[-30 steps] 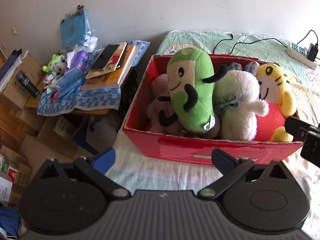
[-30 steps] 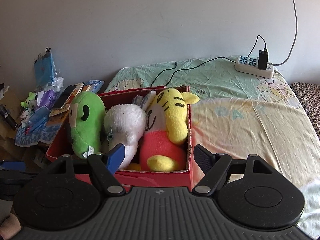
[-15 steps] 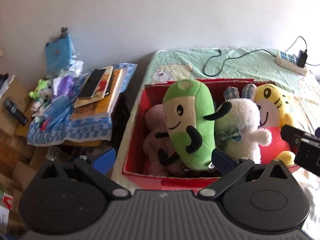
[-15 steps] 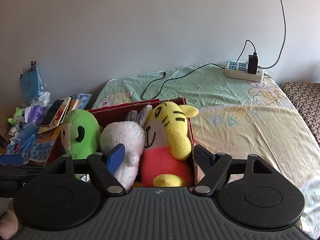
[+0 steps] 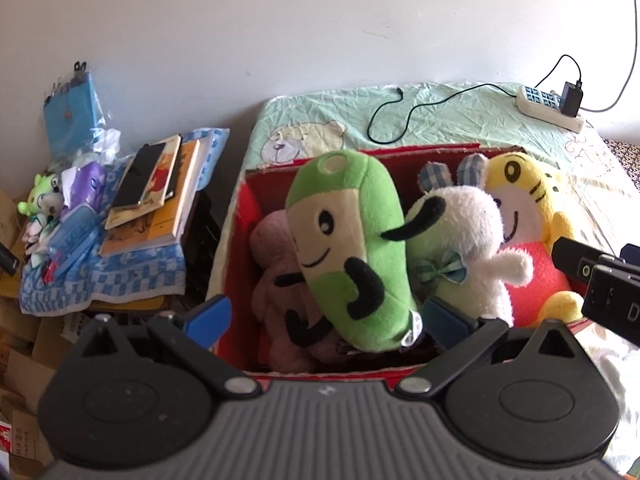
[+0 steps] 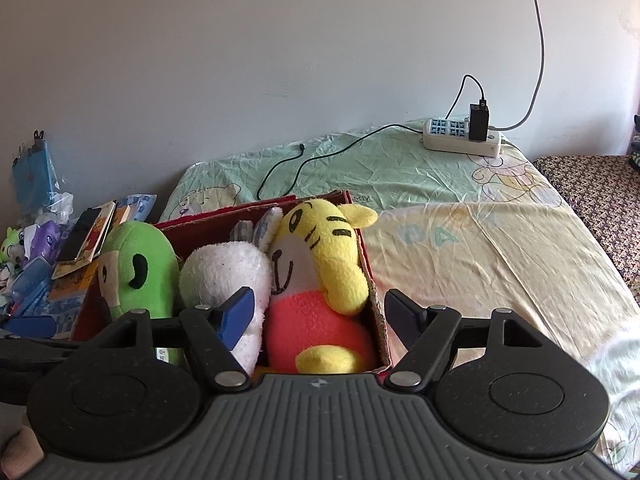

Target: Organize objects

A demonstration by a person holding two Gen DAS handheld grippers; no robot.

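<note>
Plush toys [image 5: 352, 248] in red box [image 5: 244, 200]

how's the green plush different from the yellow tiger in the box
The green plush is a smooth oblong leaning over a pink toy at the box's left end; the yellow tiger has ears, dark stripes and a red-orange body, and sits upright at the right end. The green plush has thin black limbs; the tiger's are stubby yellow. Both are smiling plush toys in the red box.

Red box [image 5: 244, 216] on the bed, packed with green [image 5: 352, 248], white [image 5: 464, 232], yellow [image 5: 524, 208] and pink [image 5: 276, 276] plush toys
</note>
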